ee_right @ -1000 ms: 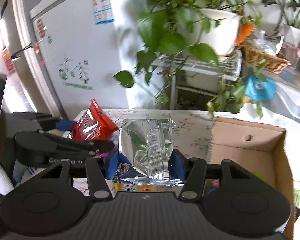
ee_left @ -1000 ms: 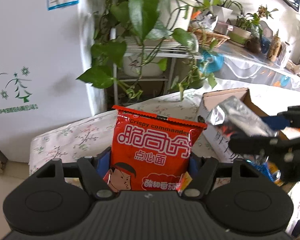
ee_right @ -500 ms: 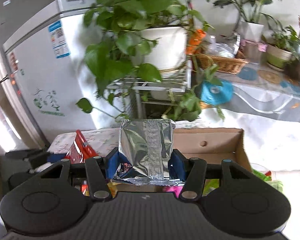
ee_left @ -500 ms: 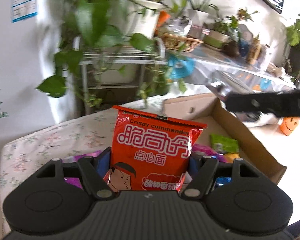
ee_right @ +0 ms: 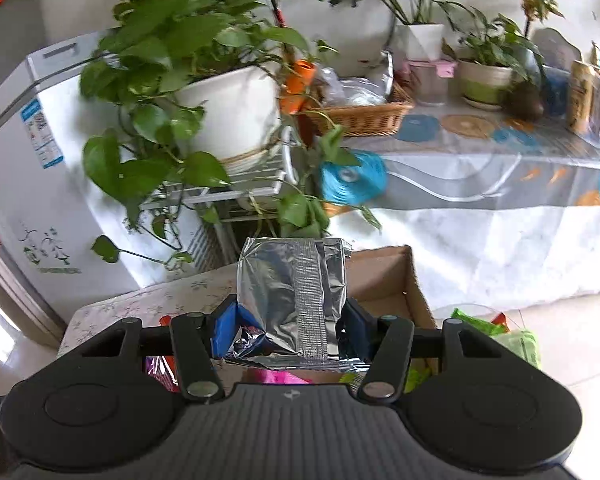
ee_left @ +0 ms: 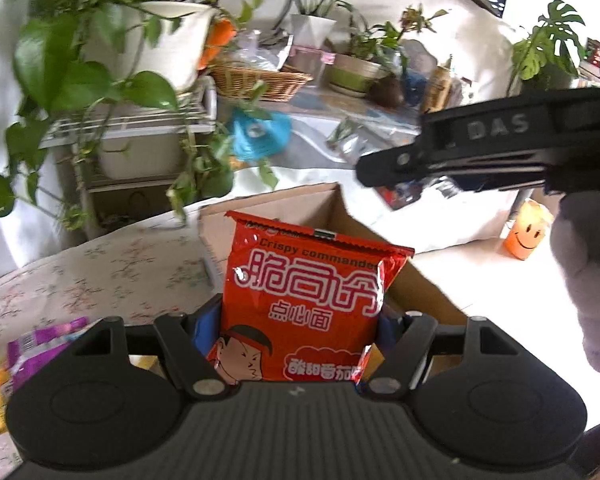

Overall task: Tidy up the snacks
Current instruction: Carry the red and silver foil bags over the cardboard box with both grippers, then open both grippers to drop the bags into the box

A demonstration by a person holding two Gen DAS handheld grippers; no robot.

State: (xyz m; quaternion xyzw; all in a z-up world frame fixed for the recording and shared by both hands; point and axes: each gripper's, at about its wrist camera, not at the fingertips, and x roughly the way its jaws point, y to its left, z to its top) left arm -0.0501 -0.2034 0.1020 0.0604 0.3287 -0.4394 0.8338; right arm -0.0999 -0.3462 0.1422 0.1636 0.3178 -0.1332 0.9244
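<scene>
**Two packets aloft over the snack box**

Across the back, a long cloth-covered counter (ee_right: pixel 480 216) loaded with potted plants, a wicker basket (ee_right: pixel 360 118) and a blue disc (ee_right: pixel 352 178) hanging at its edge. Left of that, a white fridge (ee_right: pixel 32 184) and a big trailing pothos in a white pot (ee_right: pixel 232 112) on a wire rack.

Nearer, a floral-clothed table (ee_left: pixel 100 264) carrying an open cardboard box (ee_left: pixel 328 204) (green and pink wrappers just visible inside from the right wrist view). At the table's left edge, loose purple and yellow snack packs (ee_left: pixel 32 348).

Raised above the table and box, upright, a red snack packet (ee_left: pixel 308 304) printed "Crispy commander", pinched by its lower half in the left gripper (ee_left: pixel 300 344), blue pads pressed to both sides. Up at the right of the left wrist view, the right gripper (ee_left: pixel 452 156), seen side-on in a white-gloved hand (ee_left: pixel 588 280), lifted well above the box. Clamped in the right gripper (ee_right: pixel 288 332), a crinkled silver foil packet (ee_right: pixel 292 280), plain back seam facing the camera, standing upright in front of the box's far wall. On the floor beyond, a small orange smiley cup (ee_left: pixel 526 234).
</scene>
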